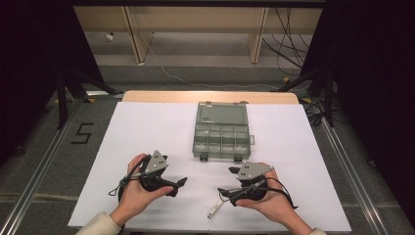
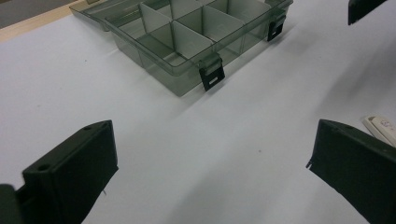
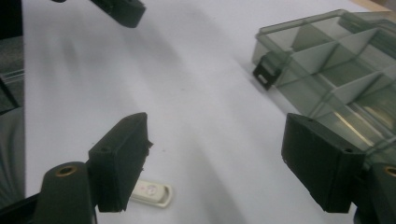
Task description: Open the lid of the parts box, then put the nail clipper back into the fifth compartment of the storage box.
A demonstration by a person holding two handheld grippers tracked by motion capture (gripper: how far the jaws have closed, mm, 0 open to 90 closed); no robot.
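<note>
USB stick (image 1: 214, 210), small and white, lies flat on the white table (image 1: 147, 127) just below your right gripper (image 1: 224, 193), beside its left jaw in the right gripper view (image 3: 152, 193). Its jaws stand apart with nothing between them, likely readied to pick it up. Your left gripper (image 1: 182, 182) is also spread wide and empty, with the stick off to its right. Ahead of both sits the compartment box (image 1: 221, 134), lid open, seemingly waiting to receive it.
</note>
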